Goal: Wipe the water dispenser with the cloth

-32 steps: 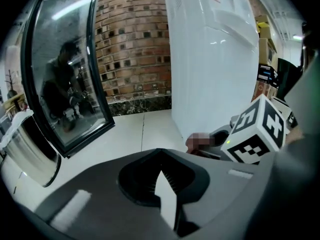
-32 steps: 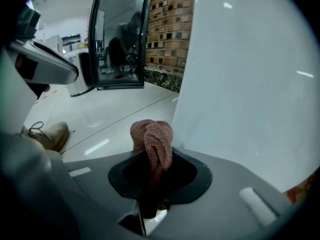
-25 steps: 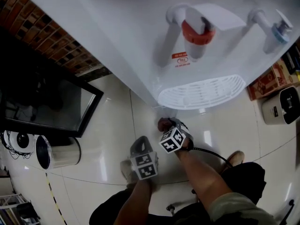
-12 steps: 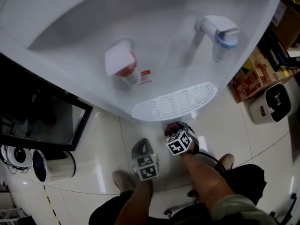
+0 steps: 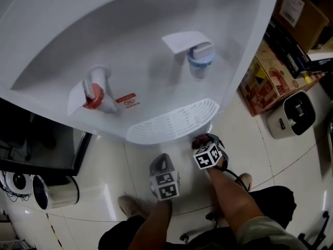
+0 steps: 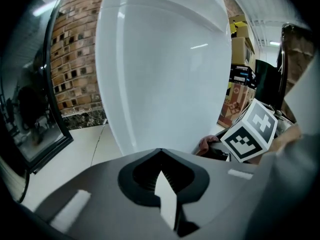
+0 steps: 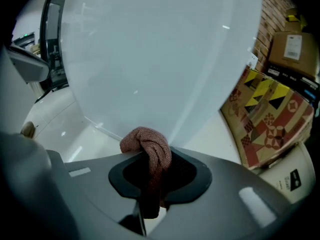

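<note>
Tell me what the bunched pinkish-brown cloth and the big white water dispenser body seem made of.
Pinkish-brown cloth: likely soft knitted or microfibre fabric, matte, with fine ribbed texture and limp folds.
White water dispenser body: probably moulded plastic, smooth and glossy, judging by its light streaks; painted metal can't be ruled out.

Dispenser [image 5: 156, 61]: white throughout, drip grille [image 5: 174, 121] included. Left tap [image 5: 93, 95]: red with a white lever. Right tap [image 5: 200, 56]: pale blue with a white lever. Label [image 5: 127, 100]: white with red print. Cloth [image 7: 150, 146]: dusty reddish-brown knit. Left gripper [image 6: 160, 156] and right gripper [image 7: 152, 159]: grey, each with a cube [image 5: 208, 156] of black-and-white square markers. Floor [image 5: 104, 171]: glossy cream tiles. Wall [image 6: 75, 59]: red-brown brick. Carton [image 7: 270, 119]: red, yellow and black geometric print.
</note>
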The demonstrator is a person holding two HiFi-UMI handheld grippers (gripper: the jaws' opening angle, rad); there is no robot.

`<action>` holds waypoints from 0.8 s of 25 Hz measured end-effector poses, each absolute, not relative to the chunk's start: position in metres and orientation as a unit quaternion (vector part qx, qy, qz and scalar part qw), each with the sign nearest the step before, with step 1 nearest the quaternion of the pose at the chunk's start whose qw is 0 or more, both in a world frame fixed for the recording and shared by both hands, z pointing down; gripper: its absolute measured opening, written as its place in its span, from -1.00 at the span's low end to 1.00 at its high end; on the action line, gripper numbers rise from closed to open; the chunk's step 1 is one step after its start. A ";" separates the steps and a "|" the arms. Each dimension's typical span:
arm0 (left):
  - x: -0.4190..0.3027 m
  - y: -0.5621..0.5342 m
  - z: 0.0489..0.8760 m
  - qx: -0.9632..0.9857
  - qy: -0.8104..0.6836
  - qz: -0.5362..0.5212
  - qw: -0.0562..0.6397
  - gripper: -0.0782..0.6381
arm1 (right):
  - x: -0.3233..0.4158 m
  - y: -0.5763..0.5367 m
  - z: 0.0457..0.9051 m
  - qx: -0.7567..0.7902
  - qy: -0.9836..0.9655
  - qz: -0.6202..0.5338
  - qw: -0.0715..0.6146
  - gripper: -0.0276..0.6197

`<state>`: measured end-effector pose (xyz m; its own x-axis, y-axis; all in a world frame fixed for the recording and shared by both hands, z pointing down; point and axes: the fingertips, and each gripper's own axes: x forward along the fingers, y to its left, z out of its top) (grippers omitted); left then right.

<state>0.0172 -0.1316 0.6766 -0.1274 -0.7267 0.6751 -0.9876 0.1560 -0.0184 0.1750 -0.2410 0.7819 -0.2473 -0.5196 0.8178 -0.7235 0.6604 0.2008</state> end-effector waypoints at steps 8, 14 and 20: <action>0.064 -0.153 0.680 0.637 -0.681 0.243 0.268 -0.78 | 0.211 -0.264 0.782 0.430 -0.766 0.138 0.457 -0.64; 0.071 -0.156 0.664 0.649 -0.677 0.236 0.254 -0.78 | 0.209 -0.259 0.765 0.427 -0.775 0.123 0.449 -0.64; 0.064 -0.152 0.625 0.647 -0.695 0.205 0.237 -0.78 | 0.214 -0.248 0.709 0.418 -0.804 0.076 0.416 -0.64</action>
